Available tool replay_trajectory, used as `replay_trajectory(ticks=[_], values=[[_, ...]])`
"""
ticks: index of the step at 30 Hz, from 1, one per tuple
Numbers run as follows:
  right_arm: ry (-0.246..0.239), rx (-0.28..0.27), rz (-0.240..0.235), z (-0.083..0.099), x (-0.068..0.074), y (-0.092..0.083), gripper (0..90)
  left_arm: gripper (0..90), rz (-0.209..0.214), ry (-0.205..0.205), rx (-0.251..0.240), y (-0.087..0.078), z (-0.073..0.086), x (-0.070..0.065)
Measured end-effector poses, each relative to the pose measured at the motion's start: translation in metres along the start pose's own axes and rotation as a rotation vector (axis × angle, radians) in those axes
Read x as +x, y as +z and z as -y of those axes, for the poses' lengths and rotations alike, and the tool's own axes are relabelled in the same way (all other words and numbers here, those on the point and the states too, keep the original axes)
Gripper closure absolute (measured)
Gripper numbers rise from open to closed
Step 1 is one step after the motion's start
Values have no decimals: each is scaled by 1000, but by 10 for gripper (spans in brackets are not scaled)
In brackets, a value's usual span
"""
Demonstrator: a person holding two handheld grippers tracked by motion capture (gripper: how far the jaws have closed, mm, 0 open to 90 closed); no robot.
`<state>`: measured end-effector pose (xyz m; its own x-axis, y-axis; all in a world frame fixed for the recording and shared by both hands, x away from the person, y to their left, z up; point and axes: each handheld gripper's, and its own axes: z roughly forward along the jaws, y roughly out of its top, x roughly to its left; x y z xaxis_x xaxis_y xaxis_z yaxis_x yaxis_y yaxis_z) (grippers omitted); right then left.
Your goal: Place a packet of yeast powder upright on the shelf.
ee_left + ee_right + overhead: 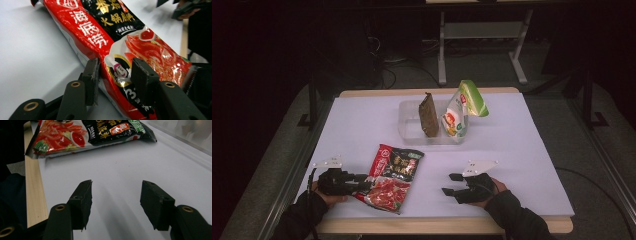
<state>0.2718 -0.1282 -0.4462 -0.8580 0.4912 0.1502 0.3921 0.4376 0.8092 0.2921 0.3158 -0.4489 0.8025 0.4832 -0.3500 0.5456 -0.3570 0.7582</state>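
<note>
A red and black hot-pot seasoning pouch (392, 177) lies on the white table near the front left. My left gripper (364, 184) reaches it from the left at its near corner. In the left gripper view the pouch (112, 37) runs between the jaws, and the left gripper (115, 62) is shut on its long edge, with one pad at the white side seam and the other on the printed face. My right gripper (448, 183) rests open near the front edge, right of the pouch. In its own view the right gripper (116, 182) holds nothing, and the pouch (82, 132) lies ahead.
A clear plastic bin (412, 132) stands at the back middle with a brown packet (429, 115) and a green and white bag (462, 107) upright in it. The table's wooden front edge (35, 187) runs close to the right gripper. A metal frame stands behind the table.
</note>
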Motion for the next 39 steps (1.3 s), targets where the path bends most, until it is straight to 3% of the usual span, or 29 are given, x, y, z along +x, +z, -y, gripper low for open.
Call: replay_trajectory(ticks=[3, 5, 11, 13, 15, 17, 19, 29, 32, 36, 39], values=[[-3, 11, -12, -3, 2, 7, 468, 578, -3, 22, 15, 2, -1, -8], [15, 14, -52, -7, 3, 13, 478, 575, 7, 40, 22, 7, -2, -15], [28, 24, -74, -15, 8, 24, 471, 576, 21, 80, 49, 27, -9, -34], [56, 52, -69, -16, 8, 29, 457, 566, 25, 71, 53, 34, -12, -39], [88, 74, -97, -15, 6, 32, 431, 549, 42, 68, 71, 39, -13, -42], [98, 85, -74, -15, 6, 33, 427, 528, 57, 66, 77, 42, -14, -45], [133, 74, -81, -15, 1, 31, 424, 537, 71, 70, 78, 44, -15, -46], [191, 94, 5, -20, -12, 31, 394, 551, 66, 117, 68, 57, -19, -53], [246, 120, -44, -18, -18, 33, 384, 555, 56, 120, 63, 61, -21, -54], [244, 150, -55, -21, -17, 34, 346, 562, 24, 137, 59, 69, -25, -57], [243, 162, -51, -23, -16, 36, 334, 560, 29, 135, 58, 72, -27, -57]])
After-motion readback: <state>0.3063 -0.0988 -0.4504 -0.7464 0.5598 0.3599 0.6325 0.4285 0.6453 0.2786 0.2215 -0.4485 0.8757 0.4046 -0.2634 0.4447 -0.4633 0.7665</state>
